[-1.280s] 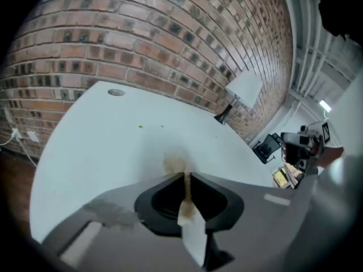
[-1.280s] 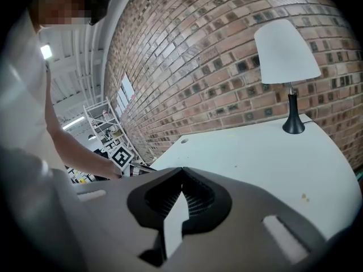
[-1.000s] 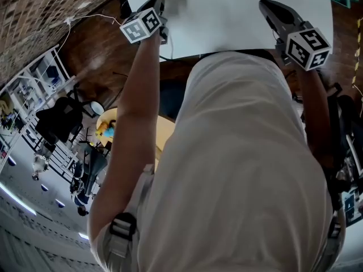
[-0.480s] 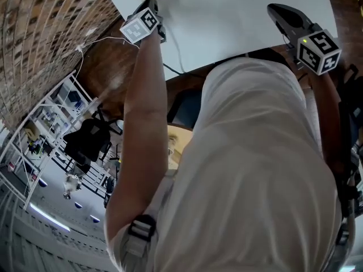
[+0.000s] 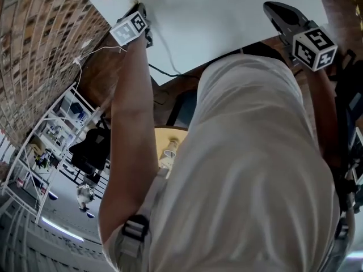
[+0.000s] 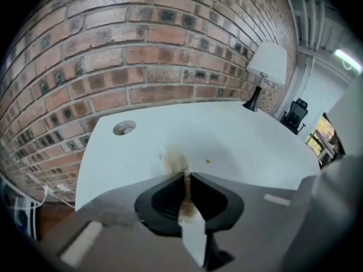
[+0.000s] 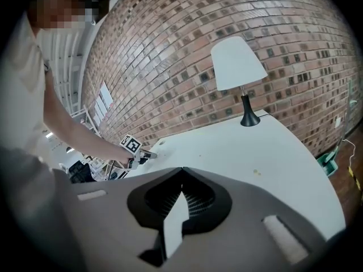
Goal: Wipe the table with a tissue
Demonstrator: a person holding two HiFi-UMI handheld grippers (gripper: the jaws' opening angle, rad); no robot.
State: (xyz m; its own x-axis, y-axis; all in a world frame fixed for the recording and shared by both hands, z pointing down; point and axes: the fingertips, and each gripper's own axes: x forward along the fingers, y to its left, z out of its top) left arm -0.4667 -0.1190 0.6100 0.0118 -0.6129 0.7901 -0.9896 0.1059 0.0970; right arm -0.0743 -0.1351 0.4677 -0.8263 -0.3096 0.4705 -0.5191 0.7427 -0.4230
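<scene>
Tissue (image 6: pixel 177 162), brown-stained, pinched in left gripper (image 6: pixel 187 177) jaws, tip on table (image 6: pixel 244 146) near cable hole (image 6: pixel 124 128), apparently for wiping contact. Right gripper (image 7: pixel 181 171) jaws together, empty, well apart from hole, clear of wipe path.

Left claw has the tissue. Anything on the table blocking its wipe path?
Nothing visible close by. The left claw pinches the tissue against the table; only a lamp stands at the far edge.

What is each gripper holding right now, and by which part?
The left gripper pinches the brown-stained tissue by one crumpled end, with the rest bunched ahead of its jaw tips. The right gripper is shut on nothing.
</scene>
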